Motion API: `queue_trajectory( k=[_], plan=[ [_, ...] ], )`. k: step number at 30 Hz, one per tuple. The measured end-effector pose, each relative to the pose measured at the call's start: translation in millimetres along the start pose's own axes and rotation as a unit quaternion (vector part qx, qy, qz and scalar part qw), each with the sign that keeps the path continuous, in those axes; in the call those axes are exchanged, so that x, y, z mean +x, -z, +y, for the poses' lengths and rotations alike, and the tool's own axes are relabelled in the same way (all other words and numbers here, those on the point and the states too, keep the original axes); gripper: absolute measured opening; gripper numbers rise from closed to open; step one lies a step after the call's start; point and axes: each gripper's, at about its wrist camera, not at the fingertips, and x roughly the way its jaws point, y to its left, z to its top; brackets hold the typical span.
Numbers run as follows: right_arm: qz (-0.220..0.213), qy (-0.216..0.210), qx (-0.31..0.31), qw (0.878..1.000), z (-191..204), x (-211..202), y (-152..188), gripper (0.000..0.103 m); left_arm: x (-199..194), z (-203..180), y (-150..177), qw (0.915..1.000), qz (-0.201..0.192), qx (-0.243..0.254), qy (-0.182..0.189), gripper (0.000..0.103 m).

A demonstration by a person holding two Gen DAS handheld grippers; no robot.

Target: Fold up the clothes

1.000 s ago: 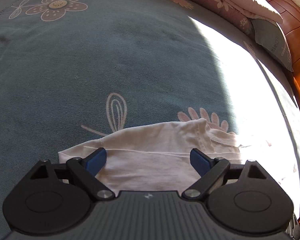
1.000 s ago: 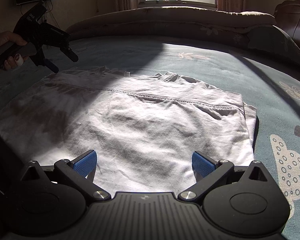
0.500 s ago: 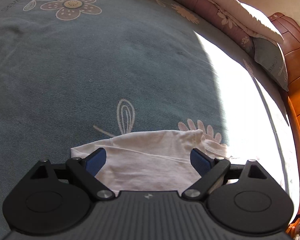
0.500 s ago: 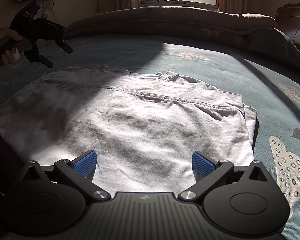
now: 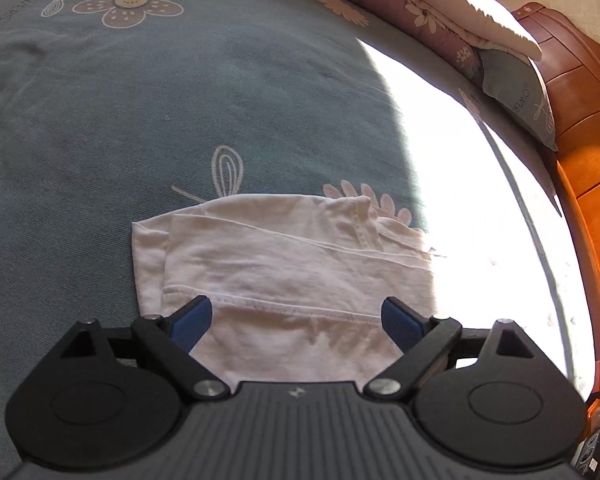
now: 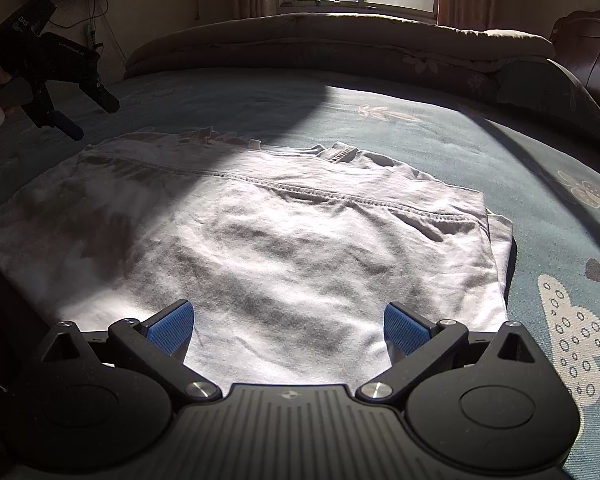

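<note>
Already the white shirt (image 6: 260, 240) lies part-folded on the bed (image 6: 420, 120), seam at twelve o'clock; right claw (image 6: 286, 326) and left claw (image 5: 296, 318) hover spread wide, empty. Another fold likely remains.

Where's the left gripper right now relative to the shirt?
In the right wrist view the left gripper hangs open at far left, above the bedsheet just past the white shirt's far-left corner, not touching it.
</note>
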Motion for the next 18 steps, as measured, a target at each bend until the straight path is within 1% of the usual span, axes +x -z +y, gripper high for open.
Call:
queue_trajectory(
  k=[2,4,7,11,15,18],
  plan=[
    [0.000,0.001,-0.002,1.000,0.5,0.2,0.0,0.103,5.7,7.4,18.0,0.9990,0.035,-0.003,-0.026,0.092],
    [0.001,0.002,-0.002,1.000,0.6,0.5,-0.2,0.103,3.9,17.1,30.9,0.9986,0.038,-0.004,-0.038,0.091],
    [0.001,0.001,-0.002,1.000,0.3,0.4,-0.4,0.103,-11.6,24.0,31.8,0.9983,0.032,-0.045,-0.019,0.091],
    [0.002,0.002,-0.002,1.000,0.2,0.5,-0.4,0.103,-21.2,12.5,40.4,0.9990,0.028,-0.034,0.011,0.092],
    [0.002,0.003,-0.004,1.000,0.7,-0.5,0.2,0.103,-6.2,18.7,67.9,0.9963,0.074,-0.033,-0.028,0.091],
    [0.001,0.006,-0.009,1.000,2.0,-1.1,1.4,0.103,-19.9,21.1,75.6,0.9971,0.061,-0.045,-0.013,0.092]
  ],
)
